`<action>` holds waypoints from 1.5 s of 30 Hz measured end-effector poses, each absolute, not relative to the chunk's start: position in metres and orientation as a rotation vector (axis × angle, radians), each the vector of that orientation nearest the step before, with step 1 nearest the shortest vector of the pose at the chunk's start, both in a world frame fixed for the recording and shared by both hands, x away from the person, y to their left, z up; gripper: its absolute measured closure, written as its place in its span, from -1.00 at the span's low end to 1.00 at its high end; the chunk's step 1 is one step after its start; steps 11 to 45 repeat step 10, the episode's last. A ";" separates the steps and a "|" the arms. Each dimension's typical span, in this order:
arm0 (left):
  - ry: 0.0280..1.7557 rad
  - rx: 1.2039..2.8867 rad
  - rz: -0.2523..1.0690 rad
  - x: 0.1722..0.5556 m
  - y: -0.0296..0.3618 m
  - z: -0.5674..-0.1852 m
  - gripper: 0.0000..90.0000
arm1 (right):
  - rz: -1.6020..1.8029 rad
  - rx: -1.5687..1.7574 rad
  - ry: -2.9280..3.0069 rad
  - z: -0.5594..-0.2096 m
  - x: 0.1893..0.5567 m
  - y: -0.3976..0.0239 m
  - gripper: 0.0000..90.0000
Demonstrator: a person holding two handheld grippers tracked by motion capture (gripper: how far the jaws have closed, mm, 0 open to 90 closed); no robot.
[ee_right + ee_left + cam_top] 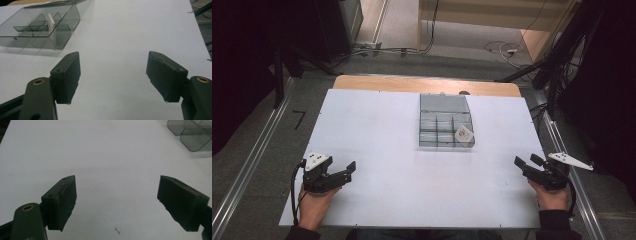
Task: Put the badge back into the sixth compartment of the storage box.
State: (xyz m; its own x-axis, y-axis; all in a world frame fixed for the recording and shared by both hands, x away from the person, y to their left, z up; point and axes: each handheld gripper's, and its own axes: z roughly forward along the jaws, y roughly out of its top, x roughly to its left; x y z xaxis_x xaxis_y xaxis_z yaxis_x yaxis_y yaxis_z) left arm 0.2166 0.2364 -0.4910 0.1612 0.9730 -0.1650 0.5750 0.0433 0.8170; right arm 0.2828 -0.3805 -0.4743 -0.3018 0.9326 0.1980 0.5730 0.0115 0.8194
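A clear smoky plastic organizer box (pixel 446 121) with several compartments sits on the white table (pixel 387 145), at its middle back. A small white tag-like piece (pixel 463 134) leans in its front right compartment, also seen as the white piece (pixel 51 23) inside the box (pixel 37 27). My left gripper (pixel 347 170) rests near the table's front left, held by a hand, jaws wide apart and empty (pixel 117 195). My right gripper (pixel 524 162) sits at the front right edge, open and empty (pixel 113 75). A corner of the box (pixel 190 132) shows far up right.
The table's wooden far edge (pixel 427 82) borders a grey floor with cables (pixel 502 50). Metal rails (pixel 247 170) run along both sides. Dark stands (pixel 557 60) rise at the back right. Tiny debris (pixel 117 230) lies on the table by the left gripper.
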 end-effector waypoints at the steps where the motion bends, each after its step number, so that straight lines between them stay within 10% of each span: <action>1: 1.512 1.631 0.623 0.216 0.237 -0.491 -0.64 | 1.209 1.544 1.891 -0.474 0.282 -0.382 -0.43; 45: 1.531 1.618 0.627 0.217 0.241 -0.491 -0.64 | 1.179 1.567 1.879 -0.479 0.278 -0.391 -0.43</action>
